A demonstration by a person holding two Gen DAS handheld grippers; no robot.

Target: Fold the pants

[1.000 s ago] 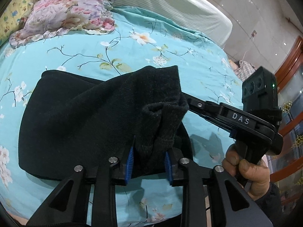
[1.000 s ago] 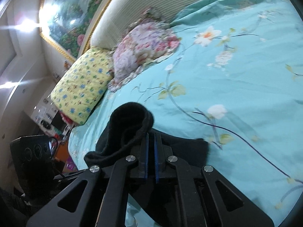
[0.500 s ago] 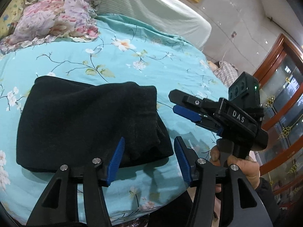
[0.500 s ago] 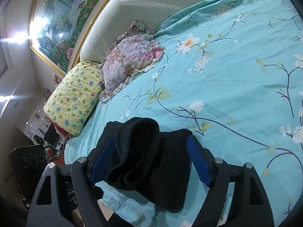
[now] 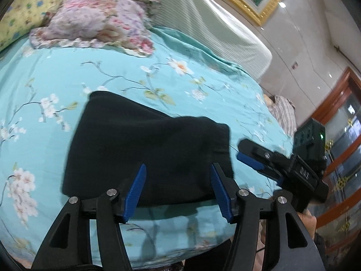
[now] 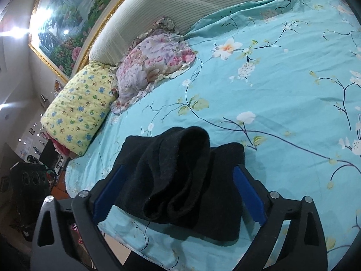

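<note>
The black pants (image 5: 146,149) lie folded into a thick bundle near the front edge of the bed; in the right wrist view (image 6: 180,176) the top layers curl up in a loose roll. My left gripper (image 5: 178,187) is open and empty, just in front of the bundle's near edge. My right gripper (image 6: 178,194) is open and empty, its blue pads either side of the bundle's end. It also shows in the left wrist view (image 5: 255,158), to the right of the pants and apart from them.
The bed has a turquoise floral cover (image 5: 112,72). A pink floral pillow (image 6: 155,61) and a yellow patterned pillow (image 6: 79,110) lie at the head by the striped headboard (image 6: 171,6). A wooden cabinet (image 5: 343,140) stands to the right. The bed's front edge lies below my grippers.
Both grippers were shut on the pants one second ago. They opened, let the fabric drop onto the bundle, and have drawn back a little.
</note>
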